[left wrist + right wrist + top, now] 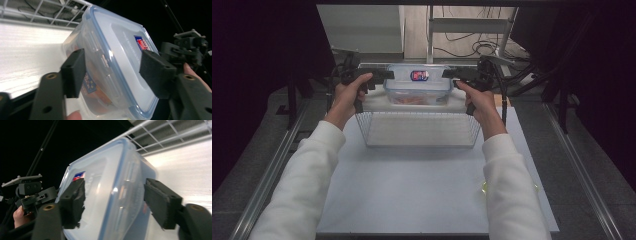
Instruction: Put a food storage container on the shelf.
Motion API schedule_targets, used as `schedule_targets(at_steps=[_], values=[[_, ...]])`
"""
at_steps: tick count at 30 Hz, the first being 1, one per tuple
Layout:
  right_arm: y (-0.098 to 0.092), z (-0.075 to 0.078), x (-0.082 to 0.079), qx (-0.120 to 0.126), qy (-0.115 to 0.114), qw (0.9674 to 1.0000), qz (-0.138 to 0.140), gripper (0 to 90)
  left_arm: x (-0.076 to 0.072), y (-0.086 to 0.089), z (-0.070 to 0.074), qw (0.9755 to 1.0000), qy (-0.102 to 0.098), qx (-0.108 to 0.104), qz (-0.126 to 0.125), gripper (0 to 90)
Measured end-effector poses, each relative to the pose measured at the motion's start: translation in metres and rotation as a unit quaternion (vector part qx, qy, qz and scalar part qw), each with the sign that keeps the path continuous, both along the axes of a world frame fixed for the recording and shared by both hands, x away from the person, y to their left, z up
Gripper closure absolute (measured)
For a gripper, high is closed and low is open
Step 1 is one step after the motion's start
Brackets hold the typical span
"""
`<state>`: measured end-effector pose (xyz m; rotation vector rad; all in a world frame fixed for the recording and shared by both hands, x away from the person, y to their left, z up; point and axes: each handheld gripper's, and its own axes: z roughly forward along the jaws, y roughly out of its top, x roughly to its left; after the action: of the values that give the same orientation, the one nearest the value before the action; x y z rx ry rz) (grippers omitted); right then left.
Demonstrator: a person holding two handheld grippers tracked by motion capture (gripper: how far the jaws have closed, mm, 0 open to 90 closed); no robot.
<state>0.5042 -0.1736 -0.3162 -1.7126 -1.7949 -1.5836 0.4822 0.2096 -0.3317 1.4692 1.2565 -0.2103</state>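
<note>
A clear plastic food box (418, 85) with a blue-rimmed lid and a red-and-blue sticker sits at the far end of a white wire basket (417, 131). Something orange shows inside it. My left gripper (386, 75) is at the box's left end and my right gripper (451, 74) at its right end. In the left gripper view the box (117, 55) lies between the jaws of the left gripper (115, 71), which stand wide, with the pads not visibly pressing. In the right gripper view the box (112, 195) likewise lies between the spread jaws of the right gripper (117, 203).
The basket stands on a white board (422, 200) over a grey table. A small yellowish thing (485, 188) lies by the right sleeve. Cables (477, 47) and a metal frame are behind the basket. Metal rails run along both sides.
</note>
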Motion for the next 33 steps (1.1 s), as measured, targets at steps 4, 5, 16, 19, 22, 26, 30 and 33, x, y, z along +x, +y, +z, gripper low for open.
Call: schedule_targets(at_steps=[4,5,16,19,22,26,30,33], values=[[0.002,0.011,-0.013,-0.015,-0.035,0.9992,-0.012,25.3,-0.008,0.001,0.007,0.9995,-0.029,0.005,0.015,30.2],[0.000,0.018,-0.020,-0.009,-0.049,0.9986,-0.015,23.6,-0.017,0.000,0.014,0.9985,-0.049,0.008,0.021,28.4],[-0.022,0.044,-0.071,-0.062,-0.111,0.9917,0.022,22.3,-0.077,0.001,0.029,0.9932,-0.112,0.030,-0.007,24.6],[-0.029,0.048,-0.092,-0.091,-0.120,0.9878,0.039,22.0,-0.104,0.000,0.026,0.9906,-0.127,0.043,-0.027,23.4],[-0.033,0.049,-0.104,-0.100,-0.127,0.9857,0.048,22.0,-0.118,0.000,0.022,0.9889,-0.134,0.052,-0.037,23.1],[-0.039,0.044,-0.126,-0.119,-0.140,0.9806,0.069,22.0,-0.142,0.000,0.010,0.9864,-0.141,0.070,-0.046,23.0],[-0.042,0.032,-0.146,-0.161,-0.157,0.9702,0.089,23.9,-0.161,0.001,-0.010,0.9846,-0.143,0.087,-0.051,22.9],[-0.044,0.018,-0.156,-0.179,-0.159,0.9646,0.110,25.1,-0.179,0.003,-0.031,0.9834,-0.140,0.099,-0.059,22.9]])
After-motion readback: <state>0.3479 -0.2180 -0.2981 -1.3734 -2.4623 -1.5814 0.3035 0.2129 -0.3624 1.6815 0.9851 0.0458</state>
